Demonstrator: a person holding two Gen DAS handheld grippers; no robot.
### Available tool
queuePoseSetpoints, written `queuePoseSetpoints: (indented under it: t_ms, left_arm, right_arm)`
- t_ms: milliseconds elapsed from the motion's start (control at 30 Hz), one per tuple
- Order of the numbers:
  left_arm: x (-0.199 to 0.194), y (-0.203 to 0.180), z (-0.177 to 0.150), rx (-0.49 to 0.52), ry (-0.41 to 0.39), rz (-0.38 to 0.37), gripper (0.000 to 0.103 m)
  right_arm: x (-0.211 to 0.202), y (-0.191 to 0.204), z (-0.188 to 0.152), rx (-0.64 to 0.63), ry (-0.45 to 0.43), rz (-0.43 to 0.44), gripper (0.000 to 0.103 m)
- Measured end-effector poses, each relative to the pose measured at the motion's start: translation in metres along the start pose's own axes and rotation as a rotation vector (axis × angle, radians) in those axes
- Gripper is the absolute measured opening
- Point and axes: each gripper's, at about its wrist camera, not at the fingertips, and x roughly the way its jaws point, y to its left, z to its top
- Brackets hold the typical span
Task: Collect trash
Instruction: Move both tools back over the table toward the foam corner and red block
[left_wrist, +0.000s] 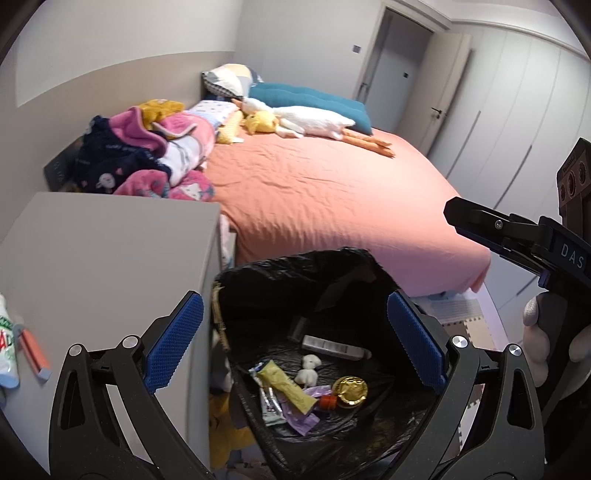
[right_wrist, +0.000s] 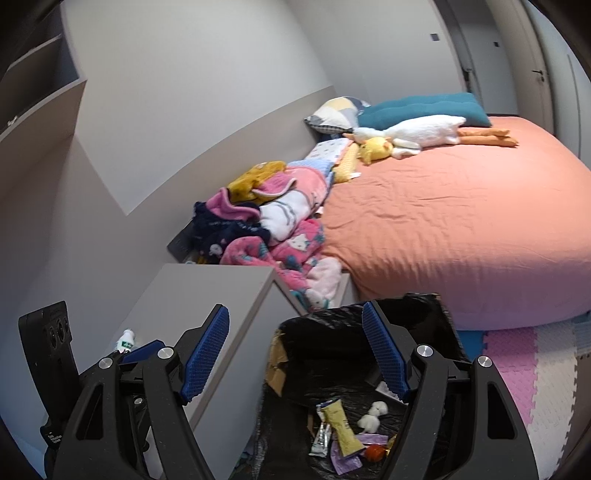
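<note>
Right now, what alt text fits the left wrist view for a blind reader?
The open, empty left gripper hovers over a black-lined trash bin holding wrappers and a gold lid, beside a grey nightstand and an orange bed.

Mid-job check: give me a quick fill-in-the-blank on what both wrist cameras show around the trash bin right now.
1. The trash bin is lined with a ____ plastic bag.
2. The left gripper and the right gripper are both ____, with nothing between the pads.
3. The white stuffed goose lies on the ____ bedsheet.
4. The yellow wrapper lies ____ the bin.

Missing words: black; open; orange; inside
</note>
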Motion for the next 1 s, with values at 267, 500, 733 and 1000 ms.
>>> queuePoseSetpoints:
  t_ms: [267,500,733,1000]
  left_arm:
    - [-0.023,0.03,-0.011,-0.055,-0.023,0.062,0.096]
    - [-0.044,0.056,-0.023,-0.104,-0.041,0.12,0.096]
    - [-0.063,0.08,-0.035,-0.142,-0.059,0.175,0.096]
    - [-0.079,0.108,-0.047,-0.199,-0.065,0.229,0.096]
  right_arm:
    - [0.019,0.036,-0.004,-0.051,0.021,0.085,0.075]
    - [0.034,0.069,-0.01,-0.09,0.052,0.14,0.075]
    - [0.049,0.101,-0.017,-0.137,0.081,0.189,0.075]
    - [0.066,0.131,-0.025,-0.172,0.118,0.238,0.075]
